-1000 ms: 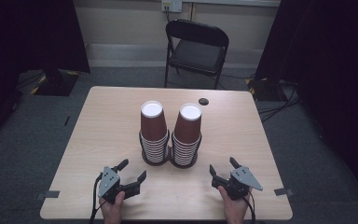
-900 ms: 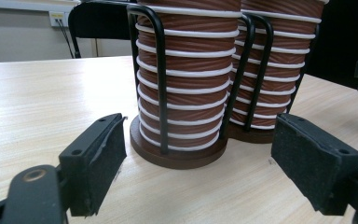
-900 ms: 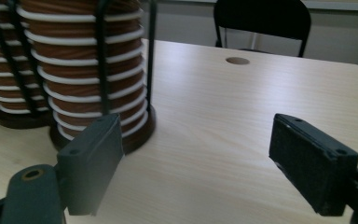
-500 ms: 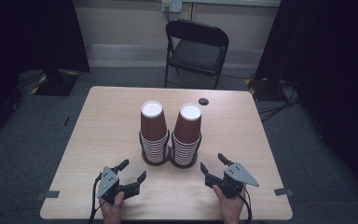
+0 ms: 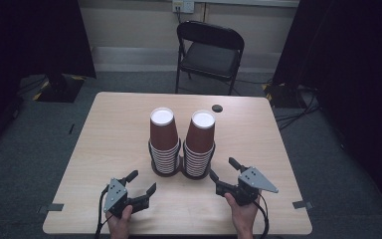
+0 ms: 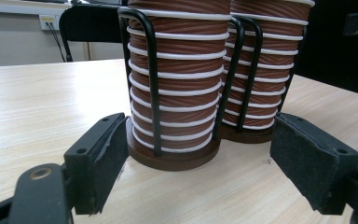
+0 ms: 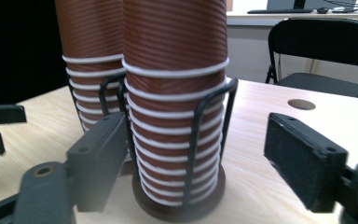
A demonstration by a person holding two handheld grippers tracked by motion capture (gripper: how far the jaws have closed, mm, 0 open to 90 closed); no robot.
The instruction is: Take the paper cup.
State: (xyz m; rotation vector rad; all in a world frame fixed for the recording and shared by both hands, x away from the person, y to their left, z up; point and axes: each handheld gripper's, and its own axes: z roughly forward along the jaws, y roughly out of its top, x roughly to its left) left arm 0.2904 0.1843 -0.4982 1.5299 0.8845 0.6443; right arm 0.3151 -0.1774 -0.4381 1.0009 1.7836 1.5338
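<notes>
Two stacks of brown paper cups stand side by side near the middle of the counter, the left cup stack and the right cup stack, each upside down in a black wire holder. The left hand-held gripper rests near the counter's front edge, jaws spread and empty, aimed at the left stack. The right hand-held gripper hovers just beside the right stack, its jaws having just been opening, nothing pressed between them

Left gripper low near the table edge, held in left hand — jaws wide apart. Right gripper raised slightly in right hand — jaws apart, just been opening, nothing between.
</notes>
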